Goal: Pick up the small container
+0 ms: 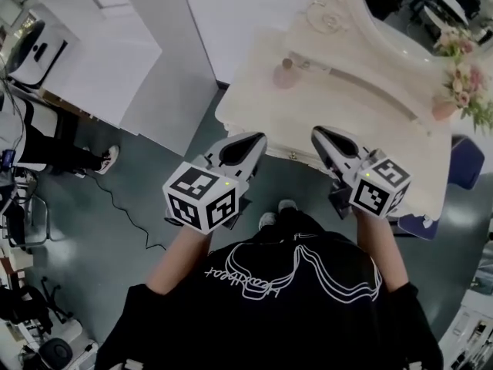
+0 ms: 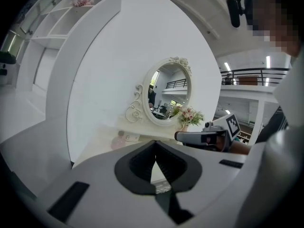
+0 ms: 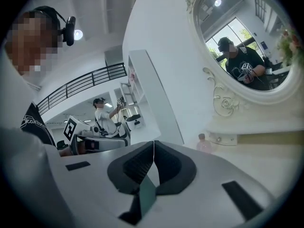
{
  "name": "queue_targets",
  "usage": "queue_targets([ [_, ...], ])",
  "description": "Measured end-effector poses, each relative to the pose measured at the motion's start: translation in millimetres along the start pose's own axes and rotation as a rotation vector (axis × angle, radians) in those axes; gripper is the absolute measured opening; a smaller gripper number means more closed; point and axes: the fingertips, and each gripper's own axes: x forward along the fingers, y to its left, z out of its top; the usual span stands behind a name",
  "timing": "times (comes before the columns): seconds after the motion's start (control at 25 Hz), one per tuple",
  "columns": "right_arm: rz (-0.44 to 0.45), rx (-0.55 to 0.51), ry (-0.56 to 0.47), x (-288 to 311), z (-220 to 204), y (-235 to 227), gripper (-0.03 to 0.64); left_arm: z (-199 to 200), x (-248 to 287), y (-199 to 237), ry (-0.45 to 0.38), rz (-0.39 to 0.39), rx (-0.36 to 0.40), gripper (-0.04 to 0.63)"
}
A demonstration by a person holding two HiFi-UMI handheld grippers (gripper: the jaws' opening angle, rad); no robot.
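Note:
The small container (image 1: 286,74) is a pale pink bottle with a round cap, standing at the back left of the cream dressing table (image 1: 362,122). It shows beyond the jaws in the left gripper view (image 2: 118,140) and in the right gripper view (image 3: 203,144). My left gripper (image 1: 259,138) hovers at the table's front edge, jaws shut and empty (image 2: 155,145). My right gripper (image 1: 316,132) hangs beside it over the front edge, also shut with nothing held (image 3: 153,144). Both are well short of the container.
An oval ornate mirror (image 1: 400,21) stands at the table's back. A pink vase of flowers (image 1: 461,87) sits at the right end. A white partition (image 1: 166,60) rises left of the table. A black cable (image 1: 127,210) lies on the floor, with a person's legs (image 1: 73,159) further left.

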Motion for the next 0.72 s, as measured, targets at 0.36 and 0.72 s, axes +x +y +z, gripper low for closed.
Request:
queue_targets([
  [0.36,0.011,0.01,0.008,47,11,-59,-0.004,15,51,49,0.025,0.018,-0.041,0.003],
  [0.72,0.039,-0.009,0.069,104,13,-125,0.057,15,102,101,0.075,0.045,-0.071,0.003],
])
